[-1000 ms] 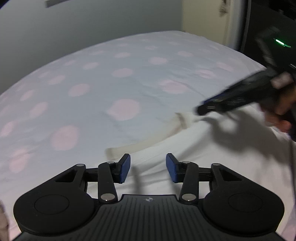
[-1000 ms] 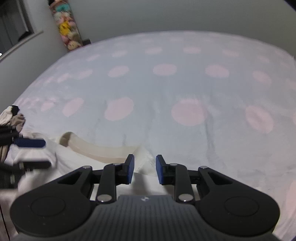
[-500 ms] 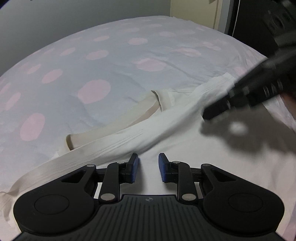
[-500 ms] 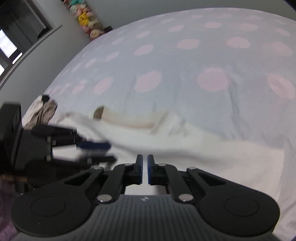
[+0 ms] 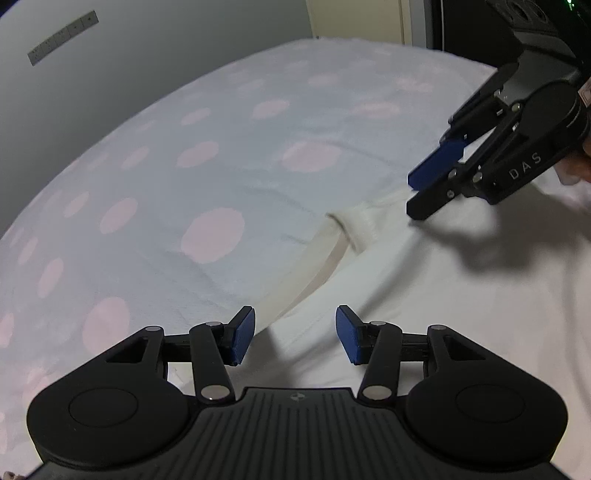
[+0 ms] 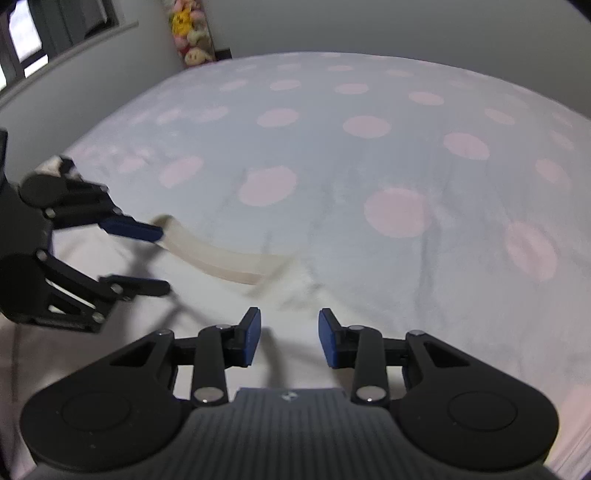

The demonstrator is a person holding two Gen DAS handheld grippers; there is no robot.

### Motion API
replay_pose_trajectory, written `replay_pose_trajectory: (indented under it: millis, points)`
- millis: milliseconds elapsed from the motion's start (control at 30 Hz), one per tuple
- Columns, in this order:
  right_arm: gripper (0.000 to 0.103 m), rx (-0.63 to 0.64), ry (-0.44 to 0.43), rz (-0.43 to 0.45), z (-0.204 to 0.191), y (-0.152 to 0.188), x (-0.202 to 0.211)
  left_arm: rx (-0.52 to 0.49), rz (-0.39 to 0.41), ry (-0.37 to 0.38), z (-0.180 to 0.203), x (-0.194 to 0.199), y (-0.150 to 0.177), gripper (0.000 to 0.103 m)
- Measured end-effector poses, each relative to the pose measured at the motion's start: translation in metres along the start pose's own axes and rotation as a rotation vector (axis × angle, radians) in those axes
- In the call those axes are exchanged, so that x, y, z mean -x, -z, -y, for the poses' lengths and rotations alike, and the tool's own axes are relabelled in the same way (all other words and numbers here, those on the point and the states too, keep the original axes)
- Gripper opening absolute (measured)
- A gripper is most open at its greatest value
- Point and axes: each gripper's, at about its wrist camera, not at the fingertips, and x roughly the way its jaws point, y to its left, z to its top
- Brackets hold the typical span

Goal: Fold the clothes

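Note:
A white garment (image 5: 443, 314) lies spread on the bed, its cream neck band (image 5: 321, 266) curving along the near edge. My left gripper (image 5: 295, 332) hovers open just over the band's lower end, nothing between its blue pads. In the left wrist view my right gripper (image 5: 424, 188) stands open at the upper right, over the garment's ribbed corner. From the right wrist, the right gripper (image 6: 290, 338) is open above the garment (image 6: 207, 299), and the left gripper (image 6: 151, 258) is open at the far end of the neck band (image 6: 221, 260).
The bed (image 5: 184, 166) has a pale blue cover with pink dots and stretches far beyond the garment. Plush toys (image 6: 192, 37) hang on the far wall beside a window. A dark opening (image 5: 472, 26) and a hand (image 5: 576, 166) are at the right.
Half a second ago both grippers were nearly shut at the garment's edge, which was raised in a ridge. Both have since opened and the garment lies flat on the bed.

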Motion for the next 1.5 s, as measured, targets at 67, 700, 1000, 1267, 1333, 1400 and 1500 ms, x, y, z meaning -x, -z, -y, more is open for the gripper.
replay_pose_trajectory:
  millis: [67, 700, 1000, 1267, 1333, 1400, 1500]
  points:
    - [0.042, 0.011, -0.011, -0.029, 0.005, -0.001, -0.01, 0.018, -0.024, 0.021, -0.003, -0.011, 0.001, 0.046]
    - [0.013, 0.143, -0.088, -0.07, -0.032, 0.053, 0.018, -0.045, 0.022, 0.05, 0.027, 0.014, 0.036, 0.008]
    - [0.026, -0.02, -0.04, -0.018, -0.013, 0.029, -0.015, 0.098, 0.007, 0.02, 0.006, -0.005, 0.021, 0.032]
    - [0.028, -0.068, 0.039, 0.067, -0.006, 0.005, -0.033, 0.296, 0.076, -0.047, -0.028, -0.006, 0.012, 0.038]
    - [0.03, -0.07, 0.031, 0.08, 0.0, 0.002, -0.022, 0.276, 0.11, -0.043, -0.031, 0.008, 0.014, 0.038]
    - [0.03, -0.051, 0.054, 0.084, 0.008, 0.003, -0.008, 0.213, 0.119, -0.075, -0.034, 0.023, 0.02, 0.038]
    - [0.03, -0.047, 0.111, 0.09, 0.025, 0.008, 0.016, 0.157, 0.112, -0.15, -0.049, 0.048, 0.034, 0.039]
